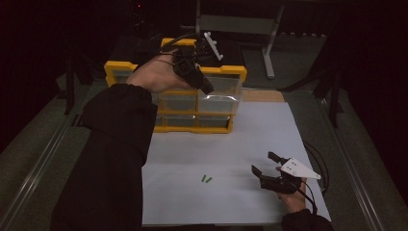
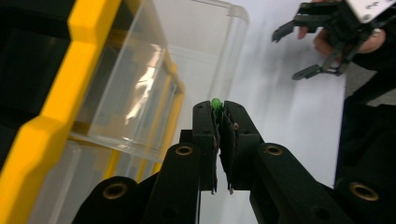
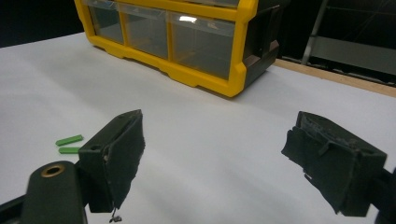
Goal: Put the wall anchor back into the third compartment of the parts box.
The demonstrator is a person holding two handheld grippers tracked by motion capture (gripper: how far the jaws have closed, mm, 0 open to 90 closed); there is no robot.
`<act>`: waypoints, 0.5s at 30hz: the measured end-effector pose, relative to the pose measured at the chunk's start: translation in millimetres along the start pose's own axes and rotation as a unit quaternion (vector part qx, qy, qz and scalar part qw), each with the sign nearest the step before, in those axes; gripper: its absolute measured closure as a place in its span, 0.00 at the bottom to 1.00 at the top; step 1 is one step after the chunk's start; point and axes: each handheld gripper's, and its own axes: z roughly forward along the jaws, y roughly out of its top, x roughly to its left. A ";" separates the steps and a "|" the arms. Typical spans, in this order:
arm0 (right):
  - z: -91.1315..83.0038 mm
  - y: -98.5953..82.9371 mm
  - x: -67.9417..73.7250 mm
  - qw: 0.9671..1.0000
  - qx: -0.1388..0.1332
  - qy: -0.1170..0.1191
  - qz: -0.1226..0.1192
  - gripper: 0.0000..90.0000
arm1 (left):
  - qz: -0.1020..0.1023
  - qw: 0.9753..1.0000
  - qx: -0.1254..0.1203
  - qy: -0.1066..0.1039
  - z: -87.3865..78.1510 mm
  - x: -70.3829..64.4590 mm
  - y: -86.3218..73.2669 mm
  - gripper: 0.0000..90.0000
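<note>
Green peg [image 2: 215,103] pinched in my left gripper [image 2: 217,112], over the pulled-out clear drawer [image 2: 154,74] of the yellow organizer [image 1: 175,98].

The peg's tip just pokes out past my left jaw tips, so its long axis runs along the jaws, pointing away from my hand; how long it is I cannot tell, since the pads hide the rest. The drawer sits just ahead and to the left of those jaws. My right gripper [image 3: 243,154] hangs with its jaws spread wide and nothing between them, low over the white sheet [image 3: 196,121]. Two more green pegs [image 3: 69,143] lie flat side by side to its left, long axes roughly parallel. I can read no writing or labels on anything.
</note>
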 end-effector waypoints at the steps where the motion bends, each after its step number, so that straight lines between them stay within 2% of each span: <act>1: 0.1 0.0 0.3 1.000 0.000 0.000 0.001 0.19 | -0.003 1.000 0.001 0.008 0.5 1.0 1.1 0.94; 3: 0.2 0.1 0.5 1.000 0.001 0.001 0.001 0.19 | -0.013 0.999 -0.006 0.031 0.5 2.7 3.3 0.93; 4: 0.4 0.1 0.5 1.000 0.001 0.001 0.000 0.19 | -0.015 0.999 -0.013 0.035 0.9 3.0 4.1 0.93; 7: 0.9 0.0 0.4 1.000 0.000 0.001 -0.001 0.19 | -0.013 0.999 -0.001 0.049 6.8 2.6 6.8 0.93; 11: 0.8 0.1 0.7 1.000 -0.001 0.002 0.002 0.19 | -0.022 0.998 0.004 0.054 11.9 4.7 9.4 0.93; 13: 0.4 0.2 0.6 1.000 0.000 0.002 0.002 0.19 | -0.032 0.998 -0.002 0.053 13.0 5.5 10.6 0.92; 14: 0.5 0.2 0.6 1.000 0.000 0.002 0.001 0.19 | -0.035 0.998 -0.004 0.049 13.2 6.2 10.9 0.86; 15: 0.7 0.1 0.7 1.000 0.000 0.002 0.001 0.19 | -0.042 0.998 -0.008 0.049 13.4 6.6 11.1 0.76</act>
